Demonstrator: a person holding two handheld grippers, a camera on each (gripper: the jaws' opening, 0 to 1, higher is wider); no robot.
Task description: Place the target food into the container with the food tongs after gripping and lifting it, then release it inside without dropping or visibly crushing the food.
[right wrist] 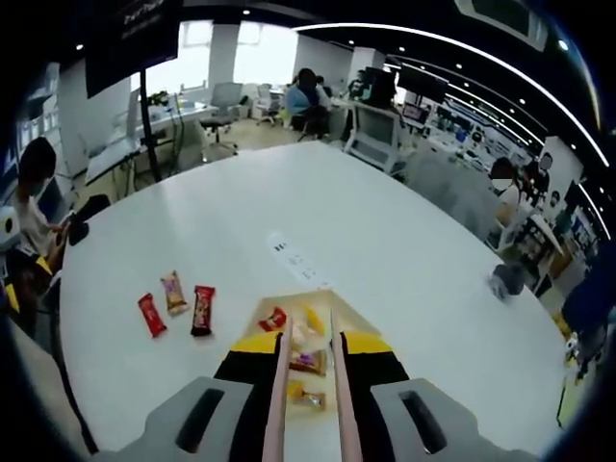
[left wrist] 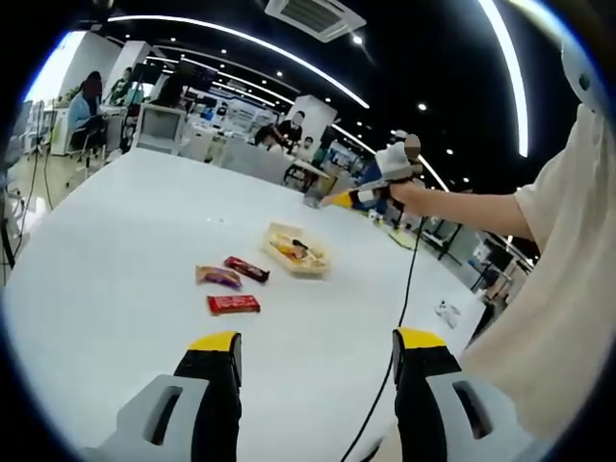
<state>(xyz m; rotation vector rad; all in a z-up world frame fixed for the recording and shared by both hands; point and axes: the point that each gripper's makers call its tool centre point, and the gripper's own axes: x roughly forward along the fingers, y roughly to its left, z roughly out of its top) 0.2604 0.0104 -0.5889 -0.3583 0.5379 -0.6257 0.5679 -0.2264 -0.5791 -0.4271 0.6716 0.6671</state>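
Note:
Three wrapped snack bars lie on the white table [left wrist: 125, 241]: a red one [left wrist: 233, 304], an orange-purple one [left wrist: 218, 276] and a dark red one [left wrist: 246, 269]. Beyond them stands a pale container [left wrist: 298, 250] with several food pieces in it. My left gripper [left wrist: 318, 342] hangs open above the table's near edge, holding nothing. A person's hand carries my right gripper [left wrist: 358, 197] above and past the container. In the right gripper view my right gripper [right wrist: 310, 344] is shut on pale food tongs [right wrist: 281, 385], whose two arms reach over the container [right wrist: 306, 300]. The bars [right wrist: 174, 291] lie to its left.
A printed paper strip [right wrist: 294, 258] lies on the table past the container, and a grey object [right wrist: 507, 279] sits at the far right. A black cable [left wrist: 404, 289] hangs from the right gripper across the table edge. People sit at desks [right wrist: 308, 96] around the room.

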